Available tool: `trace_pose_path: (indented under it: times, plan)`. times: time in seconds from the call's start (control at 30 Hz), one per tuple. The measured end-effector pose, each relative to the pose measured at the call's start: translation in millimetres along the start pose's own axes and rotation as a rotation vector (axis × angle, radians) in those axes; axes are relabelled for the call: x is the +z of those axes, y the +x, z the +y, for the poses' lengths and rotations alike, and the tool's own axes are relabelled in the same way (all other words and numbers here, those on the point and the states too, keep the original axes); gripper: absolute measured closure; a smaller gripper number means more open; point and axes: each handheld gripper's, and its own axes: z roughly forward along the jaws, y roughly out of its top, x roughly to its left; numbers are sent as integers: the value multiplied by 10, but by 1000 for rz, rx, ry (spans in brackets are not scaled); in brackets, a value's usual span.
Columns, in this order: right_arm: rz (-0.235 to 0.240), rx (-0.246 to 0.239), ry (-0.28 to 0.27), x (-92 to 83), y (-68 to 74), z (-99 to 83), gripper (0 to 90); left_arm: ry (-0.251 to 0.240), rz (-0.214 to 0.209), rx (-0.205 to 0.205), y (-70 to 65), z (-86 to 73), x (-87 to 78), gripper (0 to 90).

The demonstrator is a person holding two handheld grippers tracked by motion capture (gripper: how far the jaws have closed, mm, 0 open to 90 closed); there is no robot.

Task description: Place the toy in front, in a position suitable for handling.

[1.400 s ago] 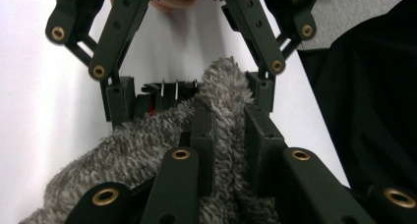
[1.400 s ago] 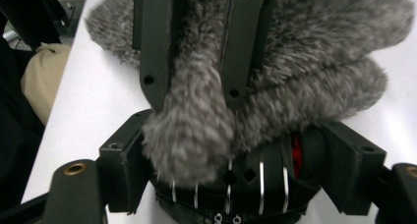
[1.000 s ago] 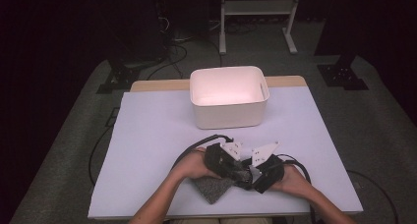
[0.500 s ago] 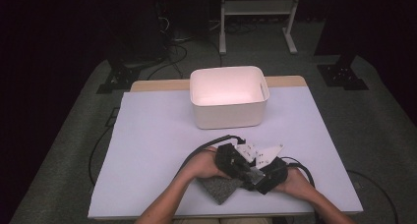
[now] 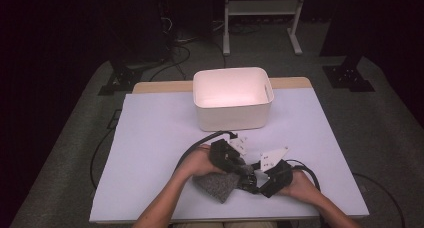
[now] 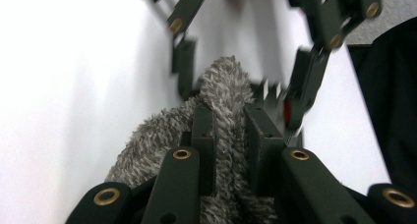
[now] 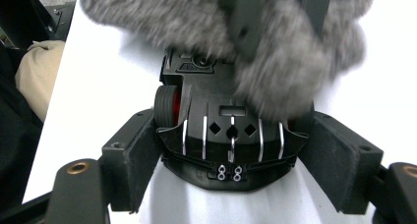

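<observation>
A grey fluffy cloth (image 5: 215, 186) lies on the table's near edge, and my left gripper (image 5: 244, 170) is shut on a fold of it. In the left gripper view the cloth (image 6: 147, 145) is pinched between the jaws of the left gripper (image 6: 230, 133). A black toy car (image 7: 231, 130) with red wheels sits between the pads of my right gripper (image 7: 236, 150), which is shut on its sides; its jaws have just been closing on it. The cloth (image 7: 275, 47) rests on the car's far end. In the high view the right gripper (image 5: 253, 180) faces the left one.
A white bin (image 5: 232, 117) stands at the middle back of the pale table sheet (image 5: 150, 138). Black cables trail from both grippers. The table's front edge lies just below the person's hands.
The left gripper with the cloth slid slightly right and back again against the car. The right hand stayed where it was.
</observation>
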Motion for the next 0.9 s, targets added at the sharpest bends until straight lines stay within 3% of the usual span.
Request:
trace_pose_path:
  times: [0.17, 0.33, 0.4, 0.5, 0.6, 0.77, 0.83, 0.9]
  plan:
    - [-5, -9, 3, 4, -1, 4, 241, -9, -6, -13, 14, -56, -53, 769]
    - [-5, -10, 4, 8, 4, 8, 241, -7, -57, 38, -49, 109, 82, 770]
    - [-4, -10, 4, 9, 4, 8, 241, -18, -69, 38, -53, 172, 143, 770]
    - [-3, -6, 3, 11, 4, 8, 240, -8, -71, 64, -37, 287, 237, 770]
    - [0, -7, 1, 19, 0, 8, 239, -11, -76, 61, -32, 306, 261, 770]
    - [4, -4, -3, 21, -4, 6, 239, 2, -65, 66, -6, 233, 172, 772]
    - [5, -3, -2, 21, -3, 6, 239, 4, -46, 54, 10, 167, 113, 771]
    - [0, -9, -3, 22, -6, 5, 239, -6, -29, 16, 39, 40, 22, 771]
